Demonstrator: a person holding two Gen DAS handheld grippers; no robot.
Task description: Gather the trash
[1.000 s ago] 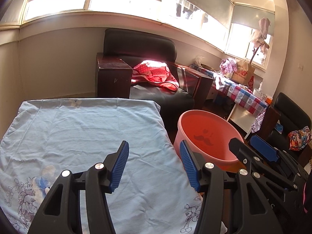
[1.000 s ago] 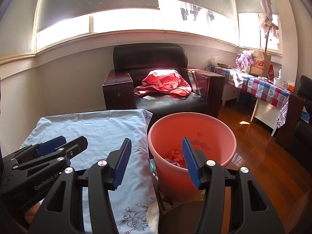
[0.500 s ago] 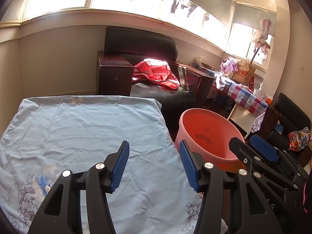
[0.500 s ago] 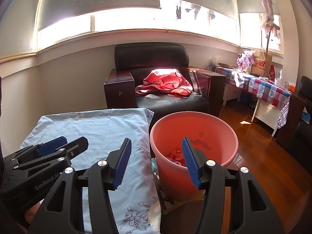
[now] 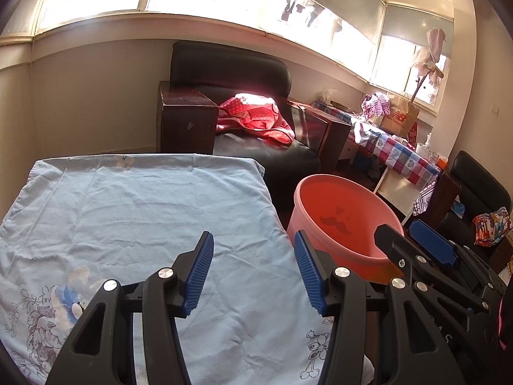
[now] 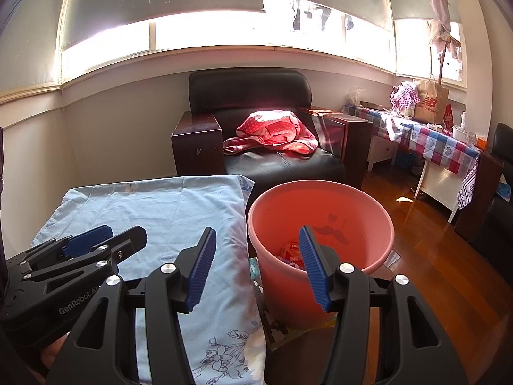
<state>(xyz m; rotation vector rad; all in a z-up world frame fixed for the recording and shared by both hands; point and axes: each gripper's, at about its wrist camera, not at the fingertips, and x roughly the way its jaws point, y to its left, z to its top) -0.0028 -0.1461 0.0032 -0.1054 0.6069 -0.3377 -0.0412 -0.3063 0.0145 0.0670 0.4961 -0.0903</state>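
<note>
Both hand-held grippers hang idle with jaws apart and nothing between them: the left hand-held gripper (image 5: pixel 253 269) over the blue floral cloth (image 5: pixel 134 224) on the bench, the right hand-held gripper (image 6: pixel 256 266) low in the frame over the pink bucket (image 6: pixel 320 205). Wrappers (image 6: pixel 290 252) already lie in the bucket's bottom. No loose trash shows on the cloth, so collection looks finished or between pieces; the next move calls for finding another piece.

Salmon-pink plastic bucket (image 6: pixel 320 224): upright on floor, just beside blue-cloth-covered surface. Moustache print on inner wall. Crumpled red-and-white wrappers (image 6: pixel 290 253) lie at bottom; other contents indistinct.
</note>
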